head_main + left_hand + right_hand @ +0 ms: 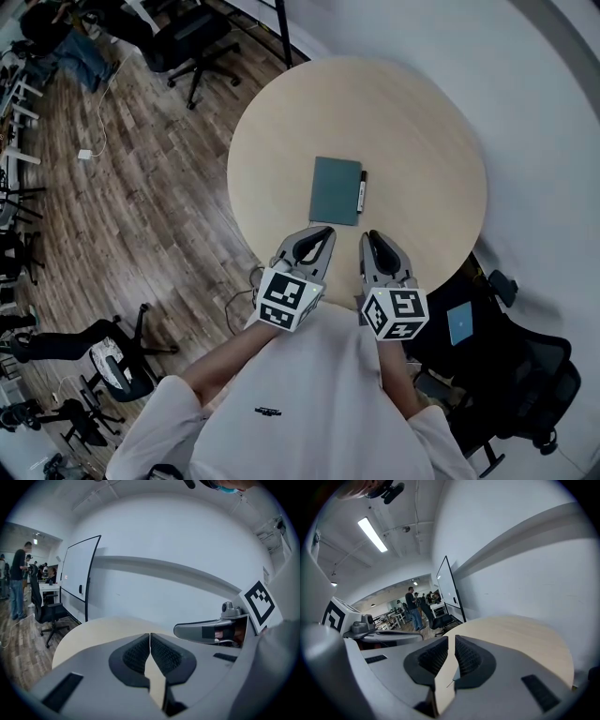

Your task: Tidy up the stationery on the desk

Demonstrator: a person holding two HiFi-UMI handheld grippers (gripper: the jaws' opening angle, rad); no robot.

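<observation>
A teal notebook lies flat near the middle of the round wooden table. A black pen rests along its right edge. My left gripper hovers over the near table edge, just short of the notebook's near left corner. Its jaws are shut with nothing between them. My right gripper is beside it, just short of the pen's near end. It is shut too and holds nothing. Neither gripper view shows the notebook or the pen.
A black office chair with a blue item beside it stands at the right, close to the table. More chairs stand on the wooden floor at the far left. A whiteboard and people are farther back.
</observation>
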